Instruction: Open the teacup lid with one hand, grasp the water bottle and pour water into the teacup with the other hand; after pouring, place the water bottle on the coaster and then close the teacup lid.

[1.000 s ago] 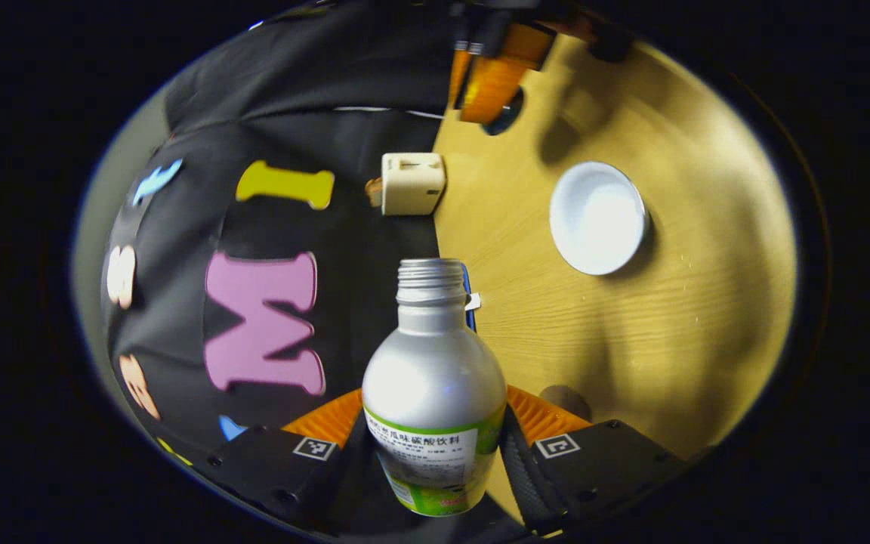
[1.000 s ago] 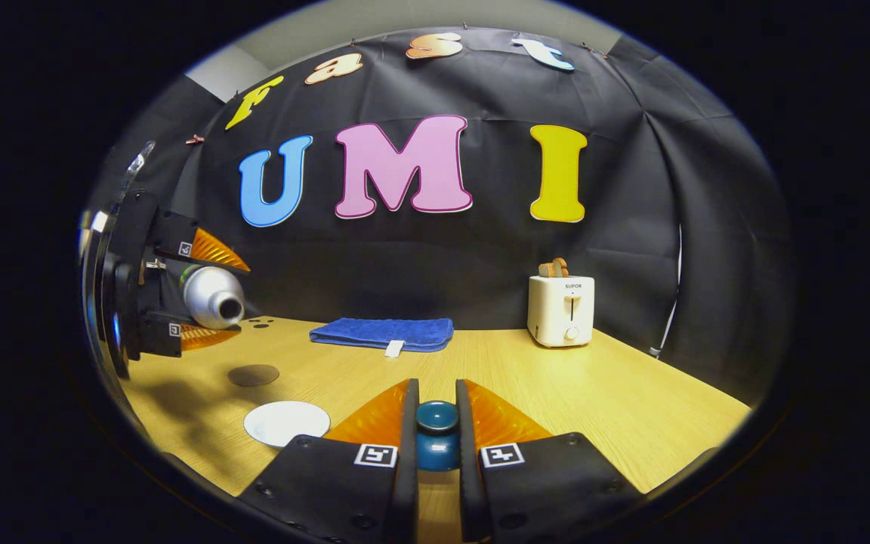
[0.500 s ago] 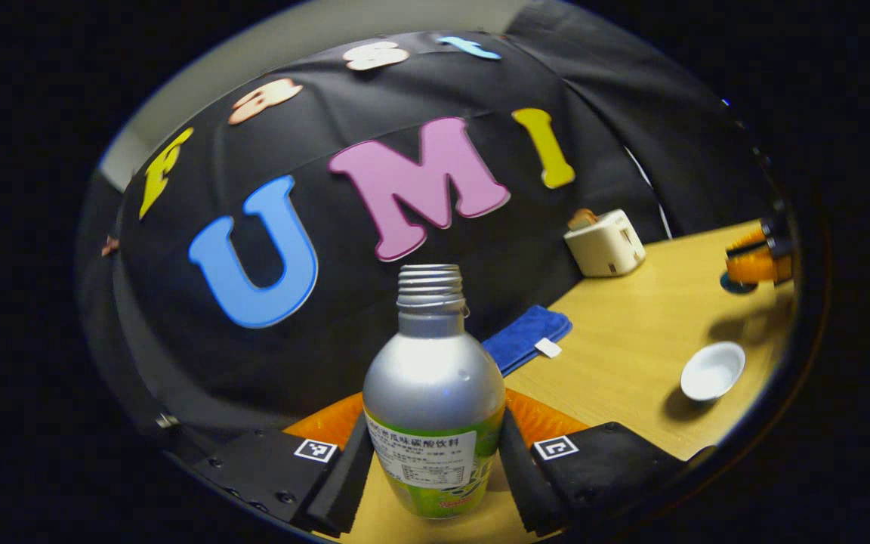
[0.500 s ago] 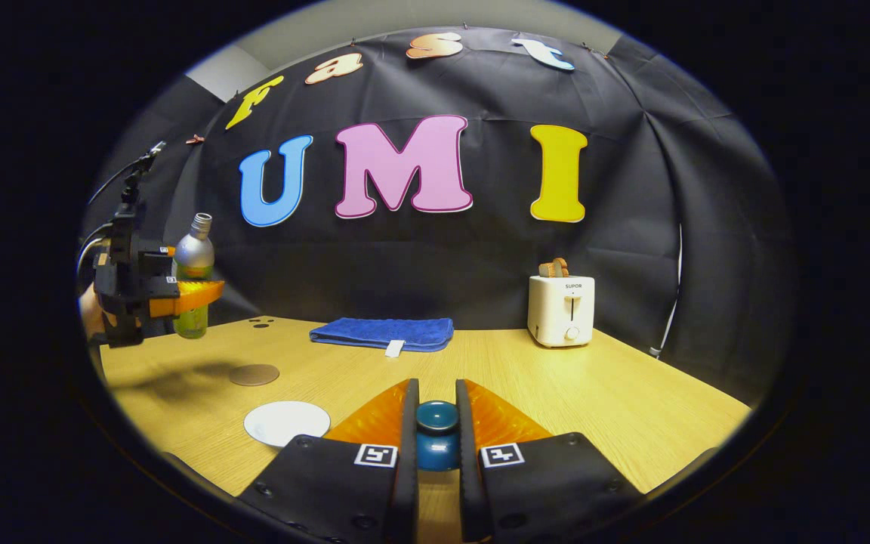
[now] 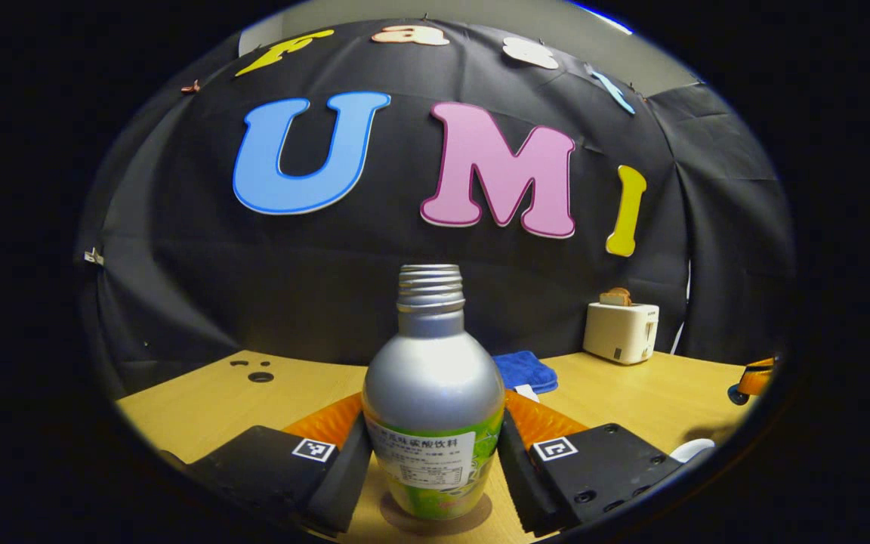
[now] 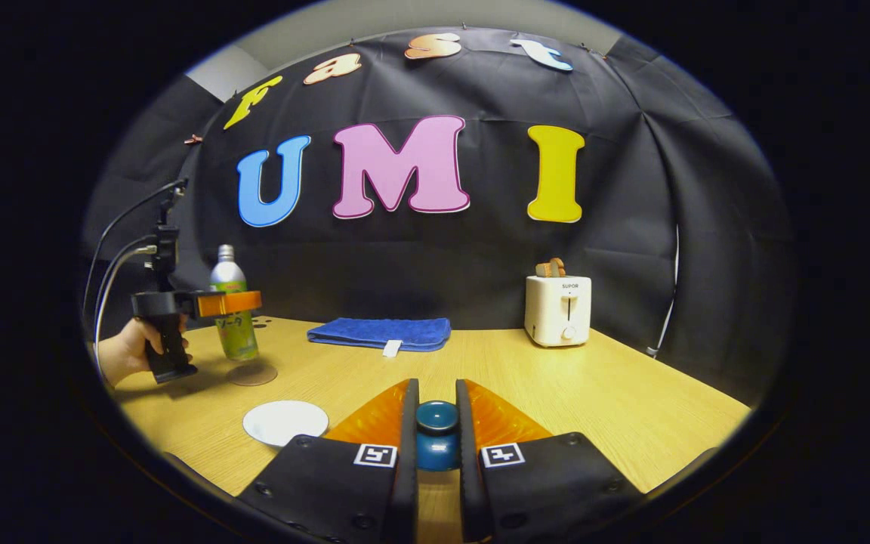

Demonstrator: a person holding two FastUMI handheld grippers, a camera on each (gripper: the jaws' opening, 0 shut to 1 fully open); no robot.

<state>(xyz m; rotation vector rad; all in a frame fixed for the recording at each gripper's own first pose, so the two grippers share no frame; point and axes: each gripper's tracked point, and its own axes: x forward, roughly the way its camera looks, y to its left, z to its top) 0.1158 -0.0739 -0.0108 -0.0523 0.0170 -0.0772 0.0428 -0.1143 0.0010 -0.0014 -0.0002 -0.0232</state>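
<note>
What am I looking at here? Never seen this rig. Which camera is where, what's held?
No robot arm: a person holds a two-finger gripper in each hand, each carrying a fisheye camera looking along its fingers. In the left gripper view, the left gripper clamps an open water bottle upright, just over the round coaster. In the right gripper view, the right gripper pinches the teacup lid's blue knob; farther left are a hand and the bottle. On the wooden table: a white teacup, a blue cloth, a toaster.
</note>
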